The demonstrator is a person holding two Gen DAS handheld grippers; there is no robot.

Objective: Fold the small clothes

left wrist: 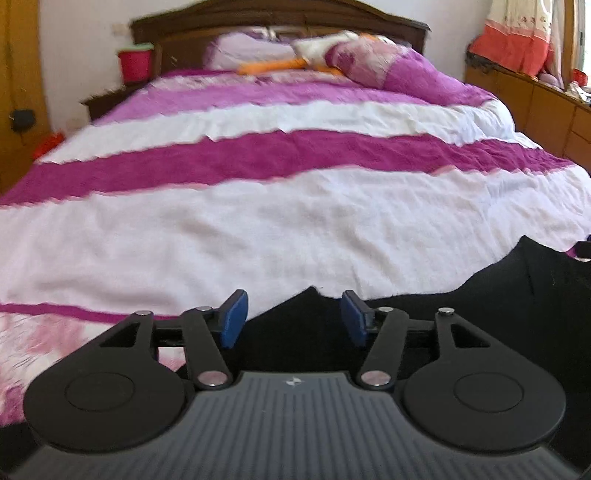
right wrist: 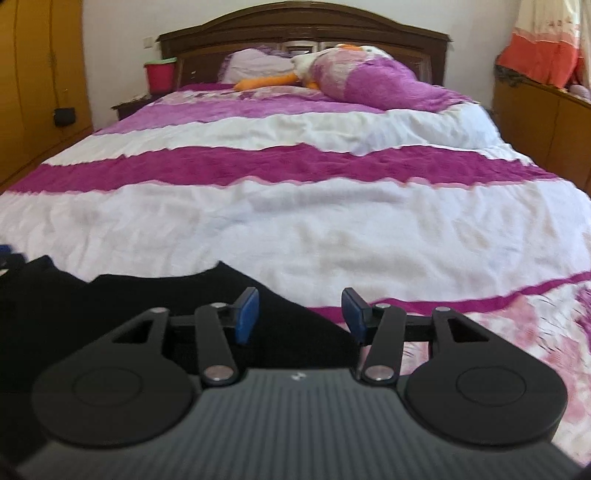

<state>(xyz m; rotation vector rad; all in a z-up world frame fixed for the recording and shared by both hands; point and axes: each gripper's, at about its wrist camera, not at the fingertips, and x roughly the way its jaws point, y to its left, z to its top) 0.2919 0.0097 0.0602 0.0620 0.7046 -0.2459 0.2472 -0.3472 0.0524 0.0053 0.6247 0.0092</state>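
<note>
1. A bed fills both views; its cover has wide purple and white stripes, and a dark wooden headboard stands at the far end.
2. A black garment lies on the near part of the bed, on the white stripe — its far edge is uneven, with some raised points. It is the only piece of clothing near the claws.
3. A purple pillow and a soft toy with orange parts rest by the headboard, and a red bucket stands beside the bed.
4. The left gripper is over the left part of the garment, its blue pads apart and pressing on nothing — released.
5. The right gripper is over the right edge of the garment, also released, with nothing gripped.
</note>
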